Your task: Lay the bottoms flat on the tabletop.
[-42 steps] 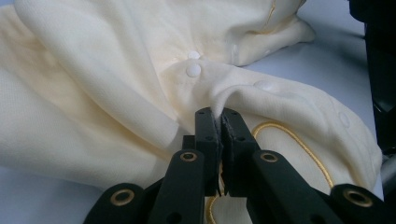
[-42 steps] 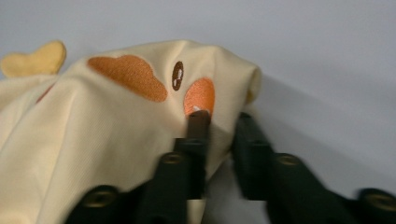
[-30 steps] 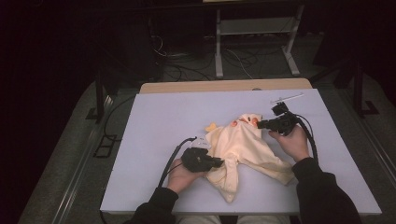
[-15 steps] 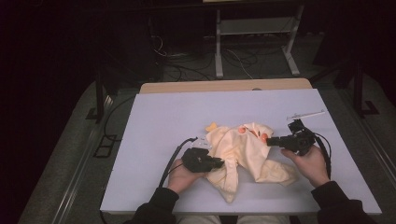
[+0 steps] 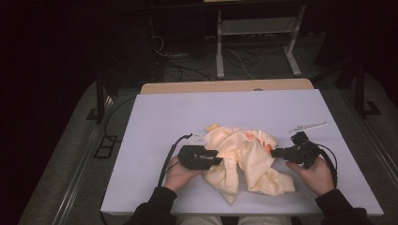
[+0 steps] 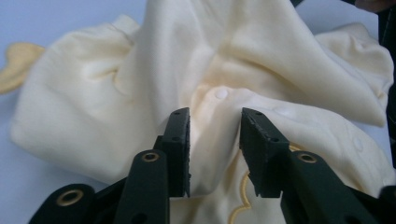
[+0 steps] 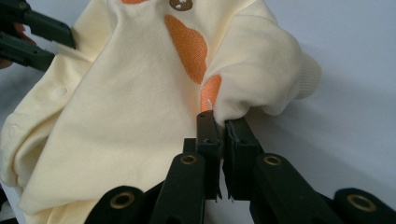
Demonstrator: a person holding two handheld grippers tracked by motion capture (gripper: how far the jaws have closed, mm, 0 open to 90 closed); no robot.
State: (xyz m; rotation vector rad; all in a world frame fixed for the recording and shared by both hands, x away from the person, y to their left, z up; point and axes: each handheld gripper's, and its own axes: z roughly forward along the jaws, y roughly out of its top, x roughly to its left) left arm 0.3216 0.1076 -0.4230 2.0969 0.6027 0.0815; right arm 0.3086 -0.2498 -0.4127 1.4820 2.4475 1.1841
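A pale yellow garment (image 5: 244, 159) with orange embroidery lies crumpled on the white table (image 5: 187, 117), near the front edge. My left gripper (image 5: 219, 161) rests at the garment's left edge. Its jaws have just been opening and now stand apart (image 6: 215, 135), with a fold of the yellow cloth (image 6: 261, 60) lying loosely between them. My right gripper (image 5: 273, 152) is at the garment's right side. It is shut (image 7: 217, 123) on a pinch of cloth (image 7: 130, 93) beside an orange patch (image 7: 187, 44), near a ribbed cuff.
A thin white stick-like object (image 5: 307, 127) lies on the table behind the right hand. Cables trail from both grippers across the table. A wooden strip (image 5: 225, 86) borders the table's far edge, with a metal frame (image 5: 256, 42) and floor cables beyond.
The right gripper has pulled its pinch of cloth to the right and toward the front edge, spreading the garment. The left gripper's jaws have opened and its hand stayed put.
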